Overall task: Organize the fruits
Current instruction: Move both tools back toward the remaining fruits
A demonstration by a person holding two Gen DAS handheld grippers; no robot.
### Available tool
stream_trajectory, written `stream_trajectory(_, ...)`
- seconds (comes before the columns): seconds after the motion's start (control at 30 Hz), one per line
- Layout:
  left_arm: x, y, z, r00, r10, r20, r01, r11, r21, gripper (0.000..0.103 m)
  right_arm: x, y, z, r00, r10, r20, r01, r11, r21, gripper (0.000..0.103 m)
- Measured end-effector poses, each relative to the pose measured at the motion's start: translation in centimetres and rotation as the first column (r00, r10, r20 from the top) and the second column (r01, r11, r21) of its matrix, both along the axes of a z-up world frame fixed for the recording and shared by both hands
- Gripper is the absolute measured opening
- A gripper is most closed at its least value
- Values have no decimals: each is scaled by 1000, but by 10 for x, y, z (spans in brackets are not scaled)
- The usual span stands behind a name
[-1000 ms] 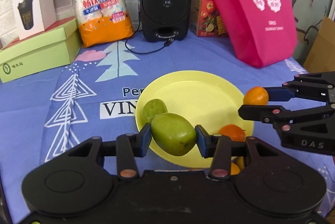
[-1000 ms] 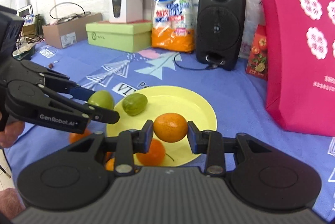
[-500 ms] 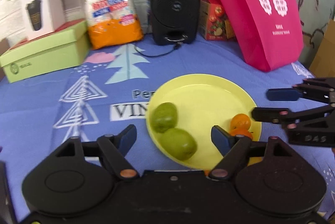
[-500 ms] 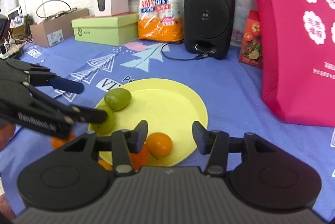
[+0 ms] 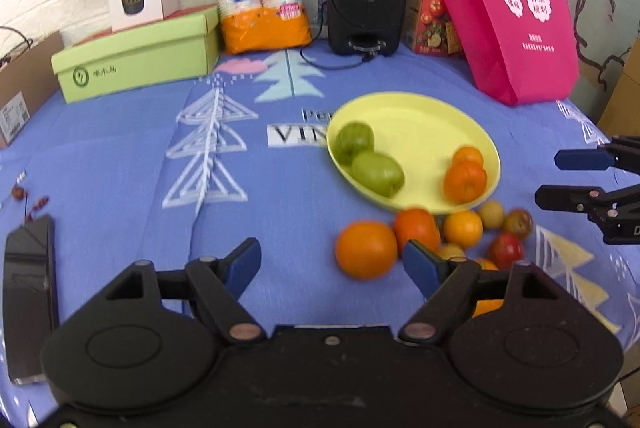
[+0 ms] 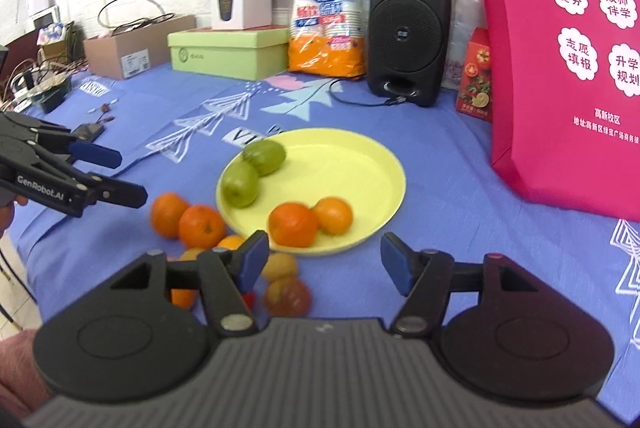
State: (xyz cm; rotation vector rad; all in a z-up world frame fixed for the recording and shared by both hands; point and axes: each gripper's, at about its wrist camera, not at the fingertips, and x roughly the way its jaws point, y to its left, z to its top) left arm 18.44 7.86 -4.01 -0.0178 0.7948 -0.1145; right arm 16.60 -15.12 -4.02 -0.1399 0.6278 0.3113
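Yellow plate [image 5: 416, 131] on the table held two green fruits [image 5: 376, 167] at its left and two oranges [image 5: 464, 179] at its right. Loose pile [image 5: 460, 232] of oranges and small reddish fruits lay just beside the plate's near rim. Left gripper [image 5: 332, 262] wide, empty. Right gripper [image 6: 320, 258] empty, jaws opening. Judged between placements; next pick calls for reaching the large orange [image 5: 366, 250].

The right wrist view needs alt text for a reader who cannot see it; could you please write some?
A yellow plate on a blue tablecloth holds two green fruits and two oranges. More fruit lies loose beside it. The right gripper is empty, its jaws opening.
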Motion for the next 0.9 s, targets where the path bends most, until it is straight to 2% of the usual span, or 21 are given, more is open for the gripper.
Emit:
stream_trajectory(0.2, -16, -2, -13, 999, 3, -34, -3, 1000, -14, 79, -21, 11, -5, 999, 39, -29, -39, 999, -5, 66)
stream_trajectory(0.3, -23, -7, -14, 999, -11, -39, 10, 1000, -21, 79, -32, 17, -9, 997, 65, -38, -65, 998, -16, 73)
stream_trajectory(0.43, -29, -17, -17, 998, -36, -44, 36, 999, -18, 79, -40, 23, -18, 994, 93, -61, -95, 995, -36, 74)
stream_trajectory(0.7, -31, -22, -21, 997, -46, -70, 45, 999, -11, 80, -42, 24, -24, 992, 97, -81, -102, 993, -59, 75)
stream_trajectory(0.9, -42, -19, -16, 996, -61, -58, 59, 998, -29, 80, -38, 14, -28, 995, 66, -74, -69, 996, -47, 77)
